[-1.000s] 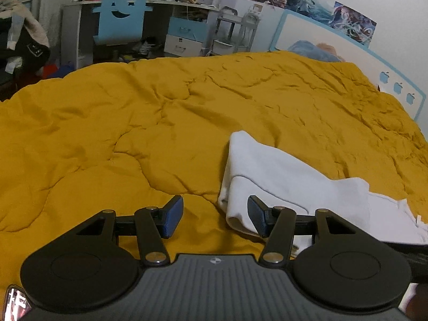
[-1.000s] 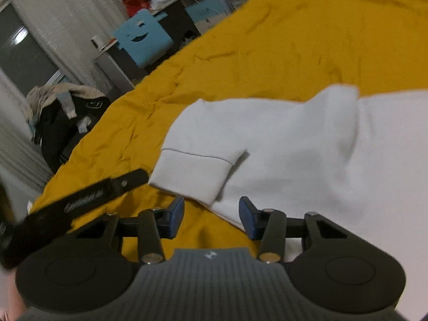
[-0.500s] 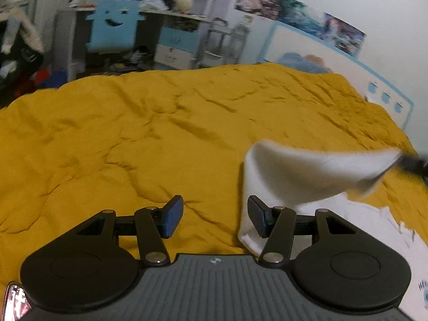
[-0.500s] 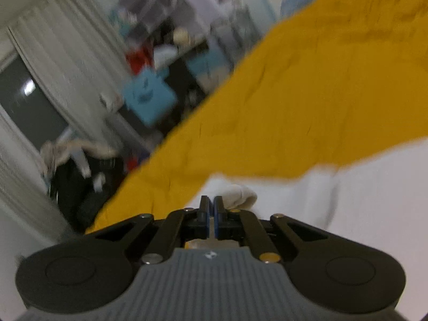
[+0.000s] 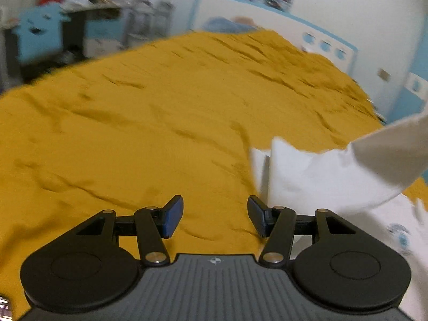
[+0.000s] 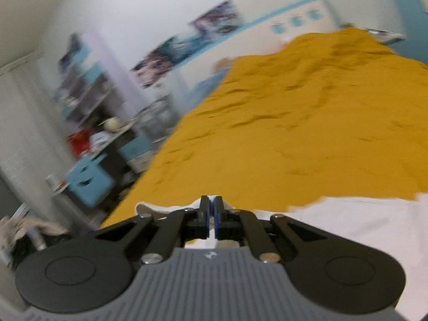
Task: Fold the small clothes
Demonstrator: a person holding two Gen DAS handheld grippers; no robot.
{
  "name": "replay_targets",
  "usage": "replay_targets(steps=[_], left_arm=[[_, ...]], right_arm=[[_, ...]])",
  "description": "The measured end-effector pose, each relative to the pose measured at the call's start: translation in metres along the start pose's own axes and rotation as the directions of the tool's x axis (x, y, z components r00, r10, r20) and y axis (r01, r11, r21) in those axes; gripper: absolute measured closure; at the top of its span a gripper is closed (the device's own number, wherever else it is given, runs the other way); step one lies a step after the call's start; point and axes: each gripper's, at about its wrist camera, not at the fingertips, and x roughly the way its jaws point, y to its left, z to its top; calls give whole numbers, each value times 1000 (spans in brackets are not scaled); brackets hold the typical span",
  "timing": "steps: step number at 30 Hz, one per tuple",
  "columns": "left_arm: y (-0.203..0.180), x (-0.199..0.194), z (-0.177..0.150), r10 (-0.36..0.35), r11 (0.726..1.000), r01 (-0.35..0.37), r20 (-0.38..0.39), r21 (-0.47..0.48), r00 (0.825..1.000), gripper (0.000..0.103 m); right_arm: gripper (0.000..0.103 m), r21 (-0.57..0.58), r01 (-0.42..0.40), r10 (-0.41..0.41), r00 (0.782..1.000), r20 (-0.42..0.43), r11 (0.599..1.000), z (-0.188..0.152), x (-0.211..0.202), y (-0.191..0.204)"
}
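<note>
A small white garment [image 5: 315,176] lies on the mustard-yellow bedspread [image 5: 160,123] at the right of the left wrist view. One sleeve [image 5: 396,147] is lifted and stretched up toward the right edge. My left gripper [image 5: 215,216] hovers open over bare bedspread, just left of the garment, nothing between its fingers. In the right wrist view my right gripper [image 6: 211,214] is shut on the white sleeve cuff [image 6: 160,208], whose fabric bulges out around the blue pads. The rest of the garment [image 6: 347,230] trails off to the right below it.
The bedspread [image 6: 307,123] stretches far ahead to a white and blue headboard [image 5: 281,26]. A cluttered desk with a blue chair [image 6: 88,184] stands past the bed's left side. A pile of clothes [image 6: 32,230] lies at the lower left.
My right gripper closed on the sleeve cuff and carried it up and across the garment. The left gripper slid left off the garment and stayed open.
</note>
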Motion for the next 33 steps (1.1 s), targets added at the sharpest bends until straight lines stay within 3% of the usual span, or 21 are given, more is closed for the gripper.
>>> replay_targets(steps=[2,8,13,15,18,20,21,23,26,28,30,33], left_arm=[[-10,15,-5,-47,999,48,-43,18,998,38],[-18,50,-11,-60,998,55,-142,-37,988,41],[-19,63,-4,-79,994,67,-149,-83,986,41],[-23,70,-2,-82,994,70,-153,-86,985,41],[-32,78,1,-76,995,66,-160,-70,984,41],[-38,83,1,-77,996,67,-167,-62,983,44],[-41,83,1,-73,996,64,-169,-58,983,44],[-46,80,-2,-61,998,56,-159,-31,985,44],[-58,66,-8,-27,996,38,-141,76,990,44],[-65,54,-14,-17,984,39,-125,173,992,42],[-71,43,-21,-2,965,35,-123,260,992,37],[-77,36,-33,22,934,26,-132,355,991,34]], right_arm=[[103,61,33,-32,999,-21,998,-9,-1,-40],[103,221,205,-172,972,-160,953,-61,14,-134],[101,352,292,-260,956,-135,889,-89,2,-178],[100,341,318,-288,948,-136,885,-92,0,-183],[93,133,352,-339,934,-114,926,-90,2,-163],[67,-77,365,-370,925,-80,928,-95,3,-137],[65,-183,353,-368,928,-60,918,-99,7,-122],[63,-390,300,-349,935,-60,871,-116,14,-94],[52,-610,202,-323,942,-94,766,-147,33,-57],[49,-695,165,-330,937,-110,700,-167,45,-47],[49,-746,175,-378,919,-110,642,-181,59,-46],[48,-772,207,-443,891,-105,601,-193,75,-55]])
